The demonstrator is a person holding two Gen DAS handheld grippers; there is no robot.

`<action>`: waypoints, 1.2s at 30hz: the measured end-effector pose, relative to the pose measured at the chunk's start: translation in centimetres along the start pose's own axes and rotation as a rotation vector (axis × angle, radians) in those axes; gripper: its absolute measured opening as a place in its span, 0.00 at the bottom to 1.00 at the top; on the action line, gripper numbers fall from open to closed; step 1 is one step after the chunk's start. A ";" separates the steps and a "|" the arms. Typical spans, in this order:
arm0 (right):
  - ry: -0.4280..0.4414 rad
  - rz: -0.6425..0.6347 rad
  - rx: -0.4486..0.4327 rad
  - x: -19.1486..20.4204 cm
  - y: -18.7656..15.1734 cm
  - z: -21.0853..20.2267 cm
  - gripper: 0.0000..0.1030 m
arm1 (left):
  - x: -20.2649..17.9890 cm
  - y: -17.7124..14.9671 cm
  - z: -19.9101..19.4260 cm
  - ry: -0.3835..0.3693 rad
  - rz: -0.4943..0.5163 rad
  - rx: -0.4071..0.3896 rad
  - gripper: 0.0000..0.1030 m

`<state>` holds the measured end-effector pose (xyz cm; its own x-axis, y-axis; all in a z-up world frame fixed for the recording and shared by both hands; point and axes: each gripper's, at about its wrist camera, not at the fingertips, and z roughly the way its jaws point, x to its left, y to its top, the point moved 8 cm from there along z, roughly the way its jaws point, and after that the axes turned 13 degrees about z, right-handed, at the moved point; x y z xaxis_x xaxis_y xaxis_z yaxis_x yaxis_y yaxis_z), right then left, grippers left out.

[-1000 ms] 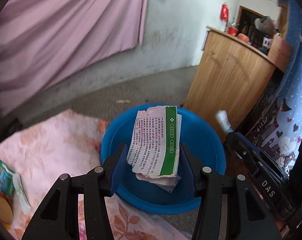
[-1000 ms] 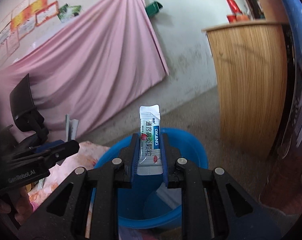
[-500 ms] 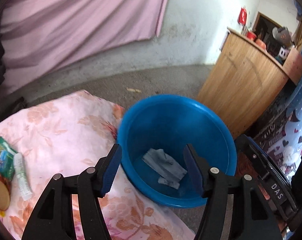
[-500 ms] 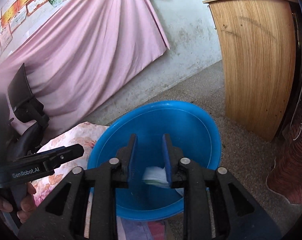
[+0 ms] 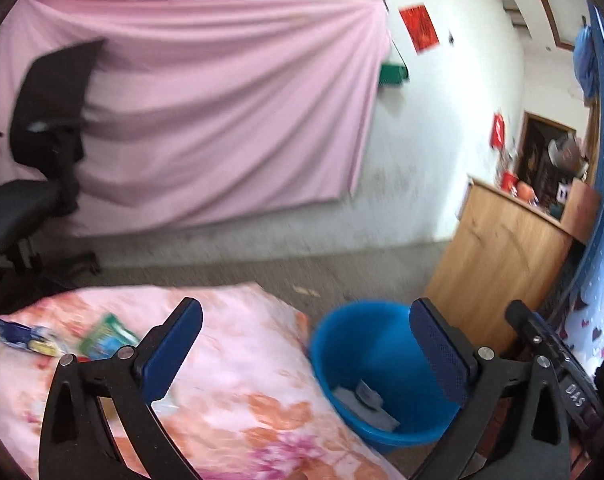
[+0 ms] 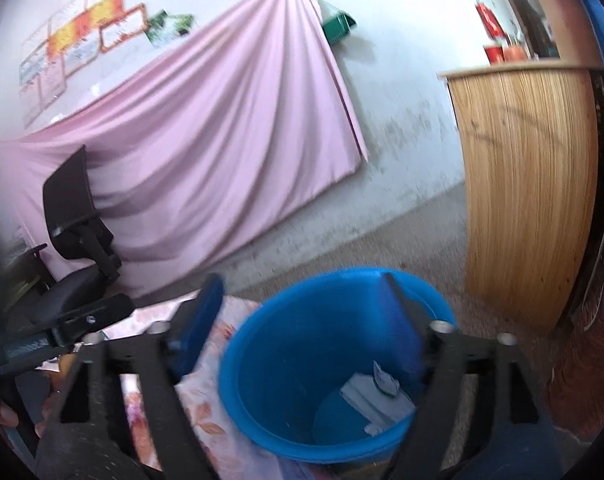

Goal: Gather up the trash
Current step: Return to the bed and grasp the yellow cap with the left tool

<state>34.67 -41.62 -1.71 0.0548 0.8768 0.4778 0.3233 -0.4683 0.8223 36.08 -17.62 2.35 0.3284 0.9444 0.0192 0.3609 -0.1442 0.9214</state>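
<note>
**On the floor beside the covered surface: blue basin holding discarded paper**

Against the back wall hung a large pink cloth (image 5: 206,112), with a black office chair (image 5: 42,152) standing to its left and posters fixed above it. A wooden cabinet (image 5: 498,264) stood to the right, carrying red containers on its top. The floor was grey and rough. A surface covered with a pink floral sheet (image 5: 238,392) occupied the lower left of both views.

Near the sheet's left edge lay a green packet (image 5: 108,338) and, just beside it, a blue and yellow wrapper (image 5: 20,336); both were blurred.

The blue basin (image 5: 366,332) stood on the floor, just beside the sheet's right corner. Crumpled grey-white paper trash (image 5: 364,400) lay at its bottom, toward the right wall in the right wrist view.

The left gripper (image 5: 306,344) had just been opening and its jaws stood wide apart with nothing between the pads. It was above the sheet's edge, with the basin ahead and to the right, behind its right finger.

The right gripper (image 6: 302,312) had likewise just been opening and stood fully spread, empty. It was directly over the basin, with the trash below and apart from its fingers.
</note>
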 end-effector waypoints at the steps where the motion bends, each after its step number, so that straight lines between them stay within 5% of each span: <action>1: 0.015 -0.010 -0.021 0.7 0.3 -0.5 1.00 | 0.6 0.2 -0.8 0.021 0.003 -0.018 0.99; 17: 0.262 -0.115 -0.256 13.0 0.6 -5.0 1.00 | 10.3 -0.4 -11.3 0.280 0.037 -0.181 0.99; 26: 0.349 -0.221 -0.217 18.5 -2.5 -4.6 1.00 | 14.6 -3.8 -15.2 0.383 0.050 -0.185 0.99; 36: 0.356 -0.294 -0.093 21.6 -6.1 -1.8 1.00 | 17.0 -8.7 -14.1 0.419 0.033 -0.073 0.99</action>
<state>32.21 -20.03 4.15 -0.3591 0.8891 0.2838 0.1895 -0.2283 0.9550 26.16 3.83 0.14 -0.0495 0.9803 0.1912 0.2880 -0.1693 0.9425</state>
